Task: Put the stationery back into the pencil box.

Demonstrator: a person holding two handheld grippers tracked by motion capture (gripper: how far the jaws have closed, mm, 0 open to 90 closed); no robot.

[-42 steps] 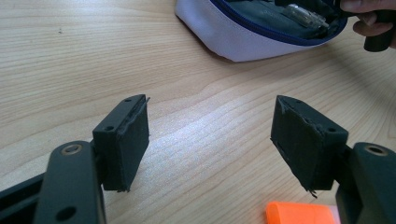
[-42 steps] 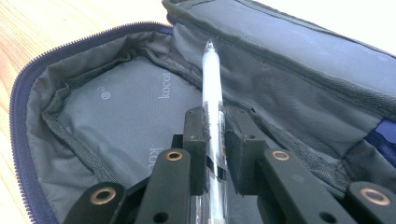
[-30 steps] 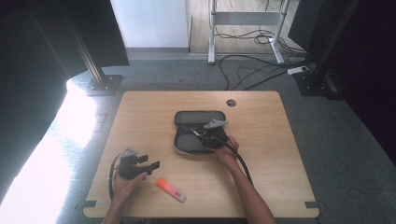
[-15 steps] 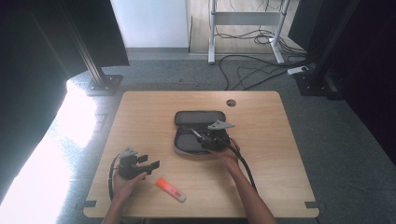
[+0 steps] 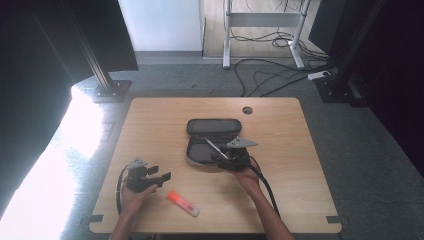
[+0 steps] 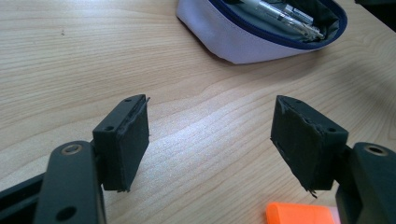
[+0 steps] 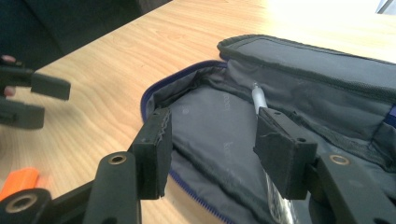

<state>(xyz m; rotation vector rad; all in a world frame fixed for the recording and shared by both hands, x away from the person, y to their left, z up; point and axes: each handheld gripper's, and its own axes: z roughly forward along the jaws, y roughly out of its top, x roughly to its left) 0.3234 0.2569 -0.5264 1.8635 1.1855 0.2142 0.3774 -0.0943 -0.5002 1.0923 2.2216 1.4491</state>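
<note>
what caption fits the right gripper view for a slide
Right gripper, jaws just opened, over the open pencil case with a pen inside.

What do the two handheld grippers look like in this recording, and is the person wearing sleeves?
Both the left gripper and the right gripper are black, each with two jaws ending in flat, worn black pads. Each carries a grey three-cornered plate on top and trails a black cable. The forearms show no sleeves.
</note>
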